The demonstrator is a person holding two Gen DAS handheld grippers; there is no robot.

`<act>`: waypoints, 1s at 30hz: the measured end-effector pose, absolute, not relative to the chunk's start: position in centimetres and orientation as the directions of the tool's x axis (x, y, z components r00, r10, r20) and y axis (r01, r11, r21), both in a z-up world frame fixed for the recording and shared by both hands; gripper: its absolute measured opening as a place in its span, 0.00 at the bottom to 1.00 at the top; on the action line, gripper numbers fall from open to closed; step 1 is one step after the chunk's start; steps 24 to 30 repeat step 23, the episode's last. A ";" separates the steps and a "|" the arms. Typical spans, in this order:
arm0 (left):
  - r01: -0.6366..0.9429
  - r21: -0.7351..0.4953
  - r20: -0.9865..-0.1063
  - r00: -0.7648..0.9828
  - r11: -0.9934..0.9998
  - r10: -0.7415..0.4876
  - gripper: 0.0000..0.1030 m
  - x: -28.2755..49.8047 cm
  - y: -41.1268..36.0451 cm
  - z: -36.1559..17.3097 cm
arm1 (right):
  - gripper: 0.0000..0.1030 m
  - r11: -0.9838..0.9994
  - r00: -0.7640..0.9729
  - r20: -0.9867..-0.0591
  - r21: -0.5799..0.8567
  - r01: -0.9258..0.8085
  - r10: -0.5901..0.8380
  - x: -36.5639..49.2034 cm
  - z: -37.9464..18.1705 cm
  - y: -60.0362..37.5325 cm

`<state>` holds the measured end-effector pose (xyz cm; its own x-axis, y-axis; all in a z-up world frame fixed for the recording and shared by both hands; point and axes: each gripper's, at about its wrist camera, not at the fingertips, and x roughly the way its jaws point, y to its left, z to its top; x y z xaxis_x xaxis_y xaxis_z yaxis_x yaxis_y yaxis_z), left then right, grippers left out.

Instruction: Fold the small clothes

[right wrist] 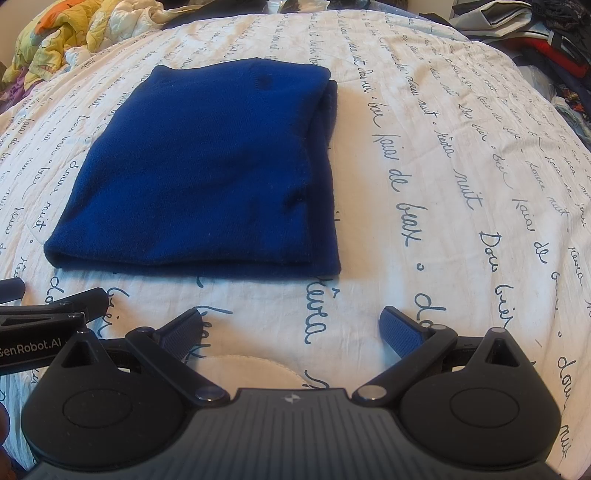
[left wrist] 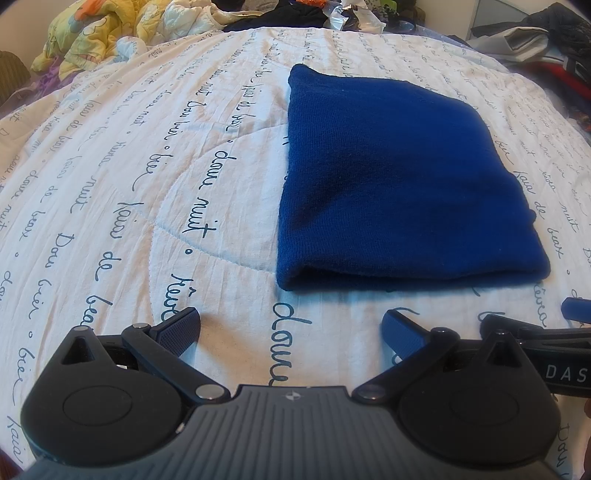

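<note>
blue knit garment (left wrist: 399, 184), folded to a rough rectangle, flat on white quilt (left wrist: 147, 184) printed with dark cursive script; folded edge nearest the grippers, a lower layer showing along the right side in the right wrist view (right wrist: 328, 177). left gripper (left wrist: 291, 328): fingers spread wide, nothing between them, low over the quilt just short of the garment's near edge, not touching it. right gripper (right wrist: 290, 328): fingers likewise wide and empty, same stance, garment ahead and to its left. each gripper visible at the edge of the other's view (side by side, close). yellow patterned bedding (left wrist: 96, 33) bunched at far left of the quilt; dark clothes pile (right wrist: 546, 40) at far right.
</note>
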<state>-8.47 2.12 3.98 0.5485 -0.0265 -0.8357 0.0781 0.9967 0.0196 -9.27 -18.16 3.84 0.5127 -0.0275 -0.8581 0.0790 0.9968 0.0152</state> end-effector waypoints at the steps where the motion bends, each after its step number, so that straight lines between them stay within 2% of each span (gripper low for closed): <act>1: 0.078 0.020 -0.836 0.548 0.997 -0.027 1.00 -8.5 2.1 4.0 | 1.00 0.997 0.513 -0.858 0.015 0.079 -0.027 -9.3 3.8 -18.2; 17: 0.091 0.033 -0.822 0.569 0.995 -0.024 1.00 -9.0 2.0 4.1 | 1.00 0.997 0.513 -0.858 0.015 0.077 -0.026 -9.2 3.8 -18.3; 19: 0.097 0.056 -0.809 0.587 0.994 -0.011 1.00 -9.4 1.9 4.6 | 1.00 0.997 0.512 -0.859 0.015 0.072 -0.024 -9.2 3.8 -18.2; 23: 0.155 0.028 -0.740 0.667 0.987 -0.084 1.00 -11.5 3.4 7.9 | 1.00 0.996 0.560 -0.829 0.041 0.077 -0.009 -9.9 4.8 -19.7; 30: 0.155 0.028 -0.740 0.667 0.987 -0.084 1.00 -11.5 3.4 7.9 | 1.00 0.996 0.560 -0.829 0.041 0.077 -0.009 -9.9 4.8 -19.7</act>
